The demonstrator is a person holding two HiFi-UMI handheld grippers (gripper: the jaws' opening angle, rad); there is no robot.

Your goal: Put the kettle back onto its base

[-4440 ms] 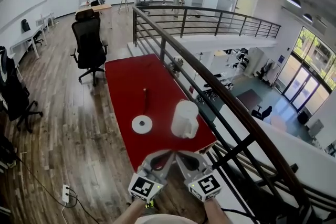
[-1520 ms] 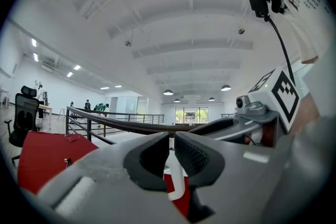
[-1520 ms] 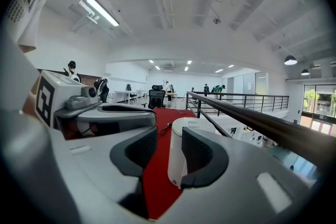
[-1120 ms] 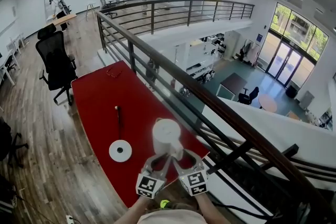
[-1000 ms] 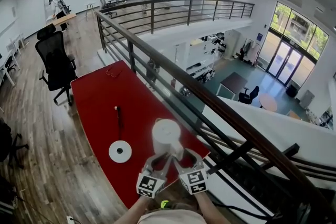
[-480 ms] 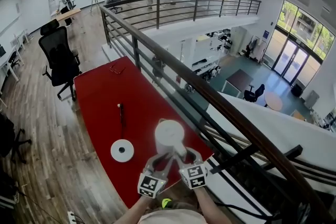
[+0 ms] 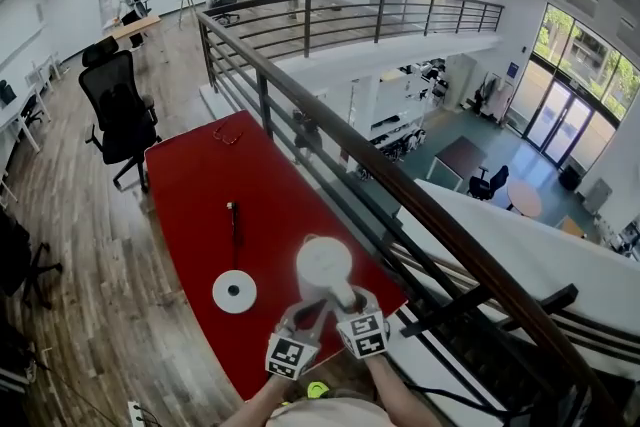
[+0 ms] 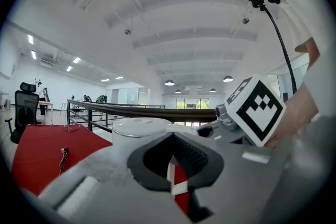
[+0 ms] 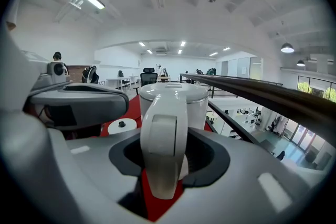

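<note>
A white kettle (image 7: 324,267) stands on the red table (image 7: 200,185), to the right of its round white base (image 7: 234,291) and apart from it. My right gripper (image 7: 345,301) has the kettle's handle (image 9: 163,149) between its jaws; they have just been closing and the pads now press on it. The kettle body (image 9: 173,99) fills the right gripper view, with the base (image 9: 122,125) behind at the left. Just left of the handle my left gripper (image 7: 308,311) is shut and holds nothing. The kettle's lid (image 8: 139,126) shows past its tips (image 8: 172,136).
A dark metal railing (image 7: 330,130) runs along the table's right side, with a drop to a lower floor beyond. A thin black stick (image 7: 234,220) lies behind the base and spectacles (image 7: 228,133) at the far end. A black office chair (image 7: 120,115) stands at the left.
Both grippers have sunk a little toward the kettle, and the right jaws have narrowed onto its handle. The kettle and base stay where they were.
</note>
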